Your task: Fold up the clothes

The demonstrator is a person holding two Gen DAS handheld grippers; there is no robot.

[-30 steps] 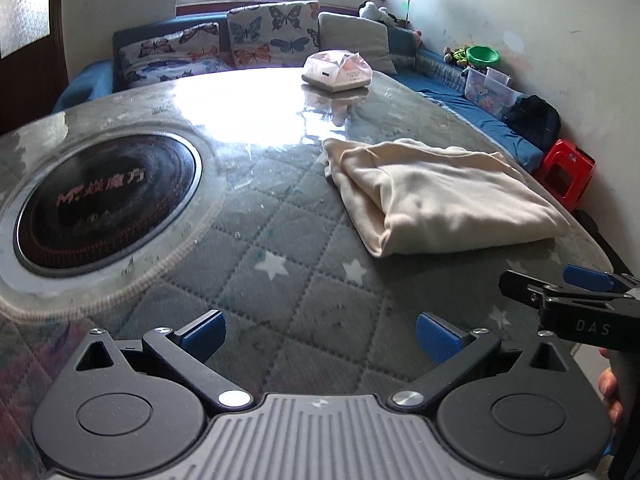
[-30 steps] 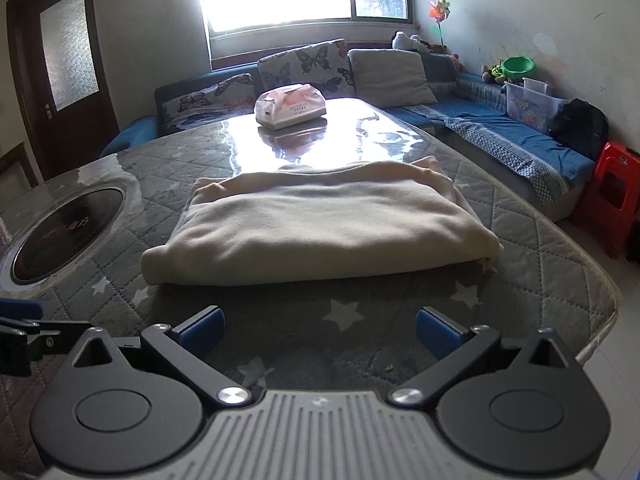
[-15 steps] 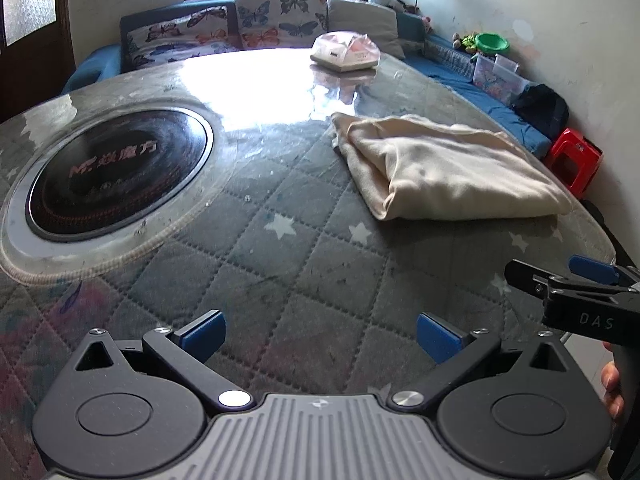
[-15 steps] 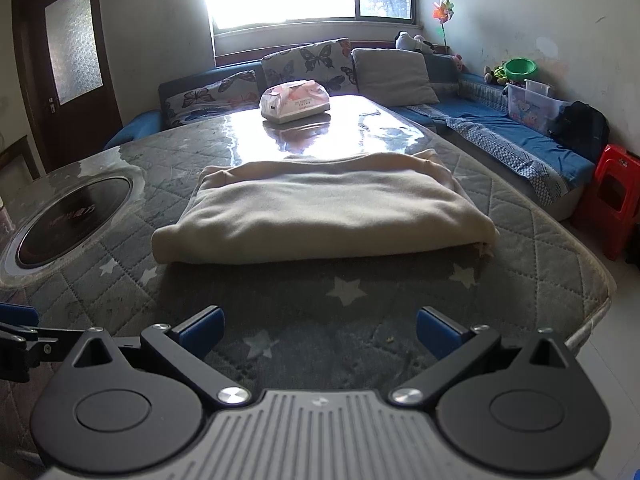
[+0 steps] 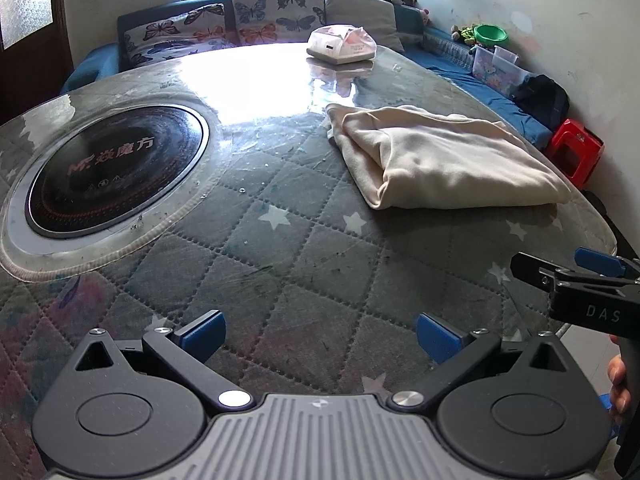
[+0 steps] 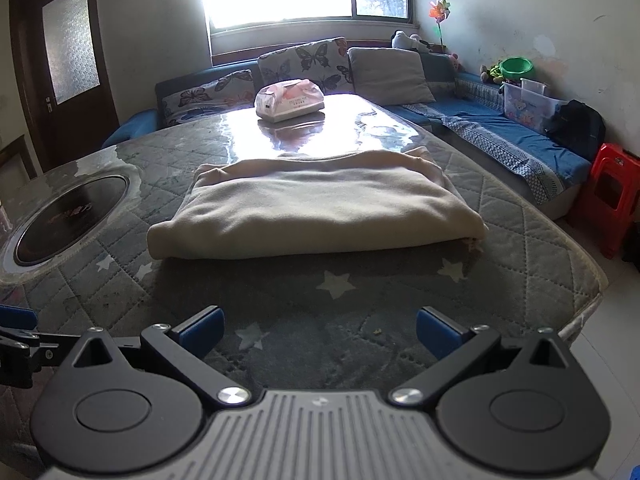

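Note:
A cream garment point(image 5: 448, 160) lies folded into a thick rectangle on the quilted, glass-topped table point(image 5: 280, 264). In the right wrist view the same garment point(image 6: 316, 210) sits straight ahead, well beyond the fingertips. My left gripper point(image 5: 318, 338) is open over the table's near edge, nothing between its blue pads, with the garment far off to the upper right. My right gripper point(image 6: 318, 330) is open and empty too, held back from the garment's near edge. The right gripper point(image 5: 568, 276) shows at the left wrist view's right side, a hand point(image 5: 618, 384) on its handle.
A round black induction hob point(image 5: 112, 168) is set into the table's left part. A pink tissue pack point(image 5: 342, 45) stands at the far end. A blue sofa with cushions point(image 6: 320, 64) wraps the table; a red stool point(image 6: 612, 196) stands on the floor at right.
Both grippers have drawn back toward the table's near edge and risen slightly; the garment looks farther away. The garment itself has not moved. Both stay open.

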